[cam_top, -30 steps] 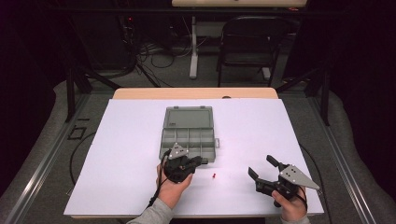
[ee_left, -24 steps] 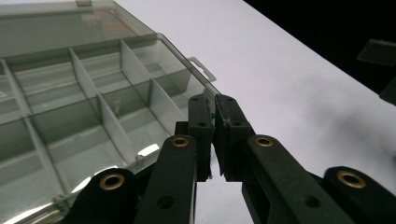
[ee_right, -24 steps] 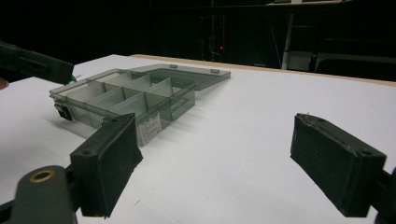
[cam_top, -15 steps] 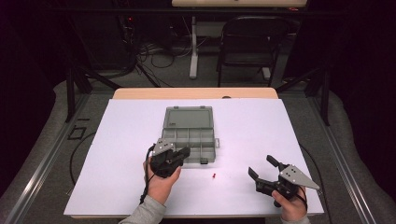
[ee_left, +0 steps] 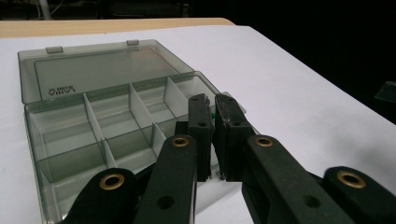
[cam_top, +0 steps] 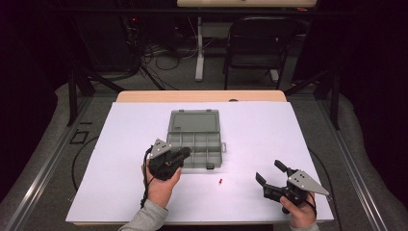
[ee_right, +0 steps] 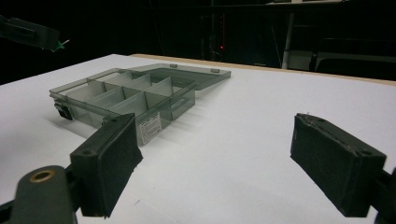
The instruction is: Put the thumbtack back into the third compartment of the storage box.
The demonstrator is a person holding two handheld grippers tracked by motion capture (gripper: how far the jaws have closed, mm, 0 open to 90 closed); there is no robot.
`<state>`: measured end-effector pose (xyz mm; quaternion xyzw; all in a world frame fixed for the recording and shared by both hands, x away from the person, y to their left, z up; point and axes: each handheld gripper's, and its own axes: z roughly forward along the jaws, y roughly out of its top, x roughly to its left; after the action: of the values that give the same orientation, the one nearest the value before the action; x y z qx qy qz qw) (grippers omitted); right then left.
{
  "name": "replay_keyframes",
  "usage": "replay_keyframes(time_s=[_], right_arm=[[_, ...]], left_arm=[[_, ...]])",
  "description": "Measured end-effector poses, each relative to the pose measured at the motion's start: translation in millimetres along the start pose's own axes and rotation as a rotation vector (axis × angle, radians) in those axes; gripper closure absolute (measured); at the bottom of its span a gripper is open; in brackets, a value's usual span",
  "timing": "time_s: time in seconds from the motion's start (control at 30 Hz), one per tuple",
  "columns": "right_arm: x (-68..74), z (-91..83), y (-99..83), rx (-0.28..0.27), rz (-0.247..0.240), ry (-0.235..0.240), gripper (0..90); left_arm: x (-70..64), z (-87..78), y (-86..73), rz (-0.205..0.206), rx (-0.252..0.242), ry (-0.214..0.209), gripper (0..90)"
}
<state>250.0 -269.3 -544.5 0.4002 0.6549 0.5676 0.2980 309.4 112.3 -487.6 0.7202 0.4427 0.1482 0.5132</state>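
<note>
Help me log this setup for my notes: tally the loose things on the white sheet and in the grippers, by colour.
Grey: 1, the open compartment box
Red: 1, a small pin lying on the sheet
Green: 1, a small pin pinched in the left gripper
Total: 3

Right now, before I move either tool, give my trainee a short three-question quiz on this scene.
1. True or false: the lid of the grey compartment box lies open.
2. Which tool pinches a small green piece? A) the left tool B) the right tool
3. Fill in: the small loose piece on the white sheet, between the box and the right tool, is ___ in colour.

Key: 1 true. 2 A; the right tool's jaws stand wide apart with nothing between them. 3 red.
</note>
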Motion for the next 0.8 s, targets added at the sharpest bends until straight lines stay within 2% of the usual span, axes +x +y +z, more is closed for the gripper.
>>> replay_keyframes(time_s=[0.1, 0.33, 0.47, 0.6, 0.8], right_arm=[[0.0, 0.0, -0.1, 0.0, 0.001, -0.001, 14.9], [0.1, 0.2, -0.1, 0.0, 0.0, 0.0, 14.9], [-0.1, 0.3, -0.2, -0.001, 0.002, 0.0, 14.9], [-0.1, 0.2, -0.1, 0.001, 0.0, 0.002, 14.9], [0.0, 0.3, -0.2, 0.003, 0.003, 0.001, 14.9]], left_arm=[[-0.7, 0.9, 4.1, 0.01, -0.002, 0.0, 85.7], [5.3, 9.1, 16.6, 0.003, 0.023, -0.009, 85.7], [11.8, 14.2, 25.1, -0.019, 0.034, -0.011, 85.7], [17.1, 21.7, 34.9, -0.013, 0.052, 0.0, 85.7], [21.6, 31.6, 40.3, -0.031, 0.077, 0.001, 85.7]])
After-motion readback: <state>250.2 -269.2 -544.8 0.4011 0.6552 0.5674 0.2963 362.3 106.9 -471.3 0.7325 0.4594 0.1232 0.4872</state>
